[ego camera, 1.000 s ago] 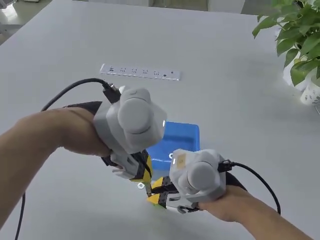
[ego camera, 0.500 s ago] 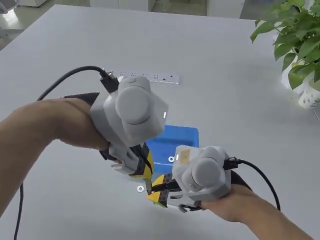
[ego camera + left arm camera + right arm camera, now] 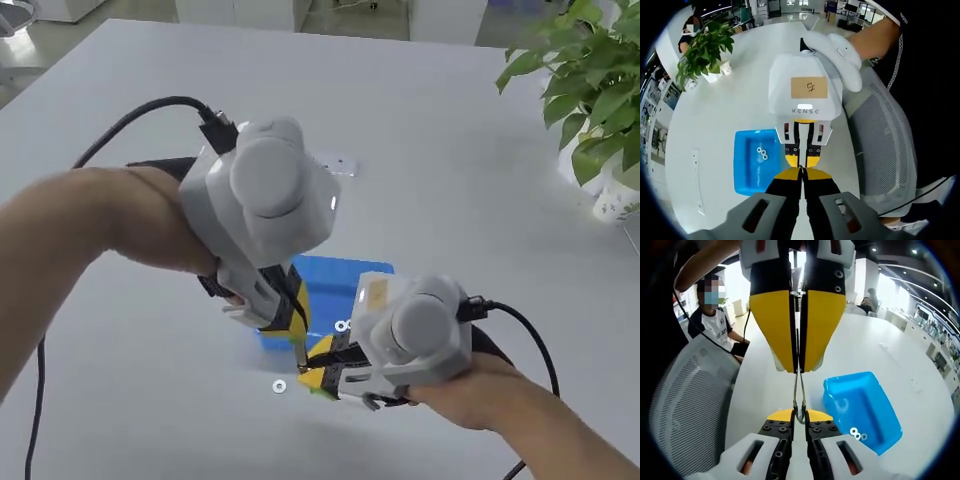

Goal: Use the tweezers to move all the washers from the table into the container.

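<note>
**Desk:** What's shifted in the last second?

**Operator:** Both grippers have risen in my head view. The left gripper [image 3: 299,345] now covers most of the power strip [image 3: 336,163]. The jaw tips haven't parted company. The loose washer [image 3: 279,386] lies where it did.

**Desk:** Left to right, then.

**Operator:** Left gripper: jaws pressed narrow on the tweezers [image 3: 798,395], yellow pads flat against thin bright metal. Just below its tips is that loose washer, a small flat metal ring on the matte pale-grey table [image 3: 480,200].

Next is the container [image 3: 352,280], a glossy blue plastic tray with rounded corners. It sits near the loose washer but apart from it. A few washers [image 3: 761,153] already lie inside.

Then the right gripper [image 3: 318,372], pointed back at the left one. Its jaws are narrow too and seem to nip the tweezers' lower end.

Far right is a potted plant [image 3: 590,80], well out of the way.

**Desk:** How do you do this step well?

**Operator:** I read it as resettling the tweezers between the grippers before the next pick. I'd keep one clamp firm while the other lets go, never both slack, because slim smooth metal will slide on the pads. Then I'd bring the tips down at a shallow angle and pinch the washer's rim. A thin ring on a smooth top tends to skate.
</note>
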The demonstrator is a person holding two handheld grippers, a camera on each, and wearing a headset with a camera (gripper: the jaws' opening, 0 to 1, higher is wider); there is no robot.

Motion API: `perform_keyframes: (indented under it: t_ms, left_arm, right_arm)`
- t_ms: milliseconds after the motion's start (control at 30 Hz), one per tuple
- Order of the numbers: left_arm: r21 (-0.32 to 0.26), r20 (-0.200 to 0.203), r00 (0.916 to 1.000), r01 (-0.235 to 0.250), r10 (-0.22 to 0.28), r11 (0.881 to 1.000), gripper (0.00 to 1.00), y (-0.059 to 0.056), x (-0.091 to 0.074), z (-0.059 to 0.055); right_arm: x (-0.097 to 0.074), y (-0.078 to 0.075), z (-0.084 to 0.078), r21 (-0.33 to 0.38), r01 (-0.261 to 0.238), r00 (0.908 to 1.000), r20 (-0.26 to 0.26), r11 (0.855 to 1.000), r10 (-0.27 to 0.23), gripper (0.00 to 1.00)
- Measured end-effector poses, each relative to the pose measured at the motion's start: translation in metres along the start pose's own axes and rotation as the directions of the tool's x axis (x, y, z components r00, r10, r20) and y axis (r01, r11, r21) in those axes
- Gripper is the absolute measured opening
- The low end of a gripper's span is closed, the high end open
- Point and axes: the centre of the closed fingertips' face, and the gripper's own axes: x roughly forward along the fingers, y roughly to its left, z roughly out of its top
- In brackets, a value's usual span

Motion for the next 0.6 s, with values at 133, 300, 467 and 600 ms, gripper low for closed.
perform_keyframes:
  t_ms: [133, 300, 467, 600]
  left_arm:
    - [0.006, 0.000, 1.0000, -0.002, 0.002, 1.000, 0.05, 0.004, -0.004, 0.002]
    - [0.015, -0.004, 1.0000, -0.008, 0.008, 1.000, 0.05, 0.010, -0.009, 0.004]
    - [0.027, -0.006, 0.9999, -0.011, 0.011, 1.000, 0.05, 0.019, -0.012, 0.007]
    - [0.033, 0.000, 0.9999, -0.014, 0.014, 0.999, 0.05, 0.024, -0.012, 0.010]
  right_arm:
    - [-0.003, -0.006, 0.004, -0.002, 0.007, 1.0000, 0.003, 1.000, -0.007, 0.10]
    - [-0.007, -0.014, 0.008, -0.006, 0.015, 0.9999, 0.006, 1.000, -0.015, 0.10]
    - [-0.010, -0.022, 0.010, -0.011, 0.022, 0.9998, 0.002, 1.000, -0.022, 0.10]
    - [-0.011, -0.028, 0.010, -0.016, 0.028, 0.9996, 0.000, 0.999, -0.028, 0.10]
